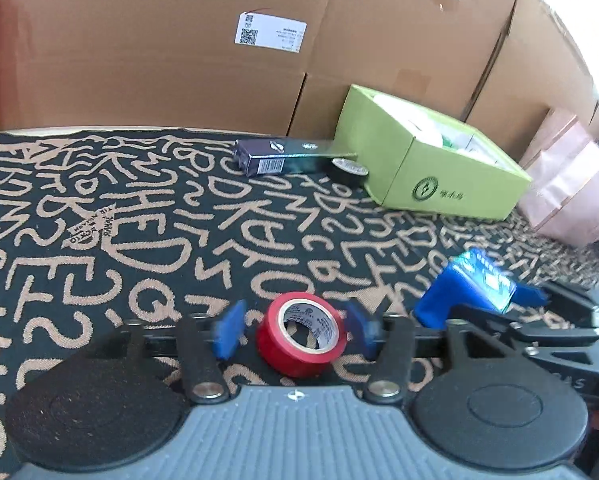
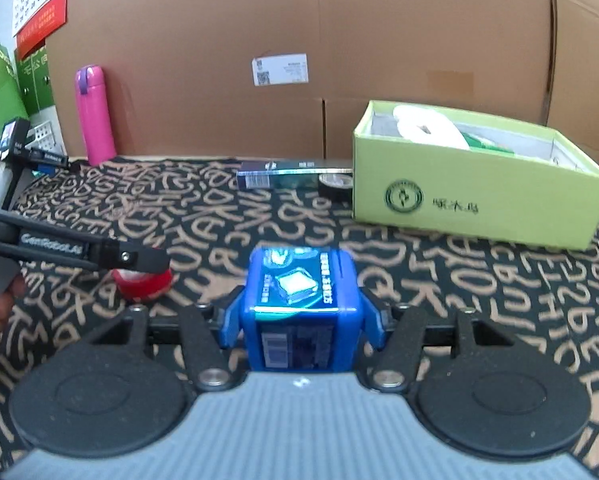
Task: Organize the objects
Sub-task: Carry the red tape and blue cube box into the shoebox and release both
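firstly, left wrist view: my left tool stands apart around the red tape roll on the patterned counter, pads not touching it. light and stiff; best pinched across its flat sides. right wrist view: my right tool is clamped on the blue box, glossy, perhaps slippery. the other tool's arm reads "genrobot.ai"; the green box carries a round logo.

Two tape rolls, three boxes.
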